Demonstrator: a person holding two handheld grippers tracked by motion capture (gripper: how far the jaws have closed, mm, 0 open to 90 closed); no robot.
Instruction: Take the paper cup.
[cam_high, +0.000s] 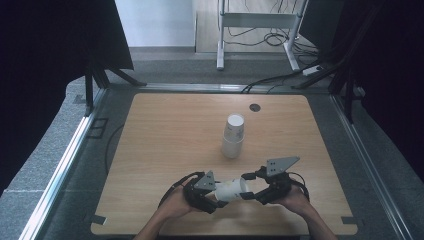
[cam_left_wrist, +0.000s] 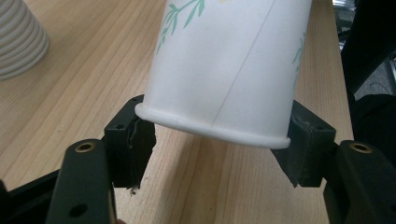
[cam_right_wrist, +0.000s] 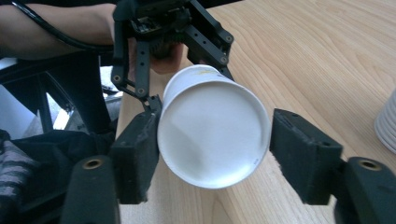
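Across the near edge of the wooden table (cam_high: 165, 130) you are holding a white paper cup (cam_high: 231, 189) on its side, just above the surface, between your two grippers. Your left gripper (cam_high: 216, 196) is clamping the cup at its rolled rim: in the left gripper view both pads are pressing against the rim of the cup (cam_left_wrist: 224, 70), one on each side. Your right gripper (cam_high: 248, 194) is facing the flat base of the cup (cam_right_wrist: 214, 133); in the right gripper view one pad is touching the side of the base while the other is standing clear of it, so those jaws are slightly open and not gripping.

A stack of paper cups (cam_high: 233, 136) is standing upright near the middle of the table, well apart from your hands; its ribbed edge is showing at the margin of both gripper views. The tabletop is light wood grain with rounded corners and a small dark round cap (cam_high: 255, 107) near the far edge. Grey carpet (cam_high: 45, 150) is surrounding the table, dark curtains (cam_high: 50, 40) are hanging at both sides, and a white desk frame (cam_high: 257, 22) with trailing cables is standing beyond.

The held cup is carrying a printed green leaf sprig; no writing can be read on it.
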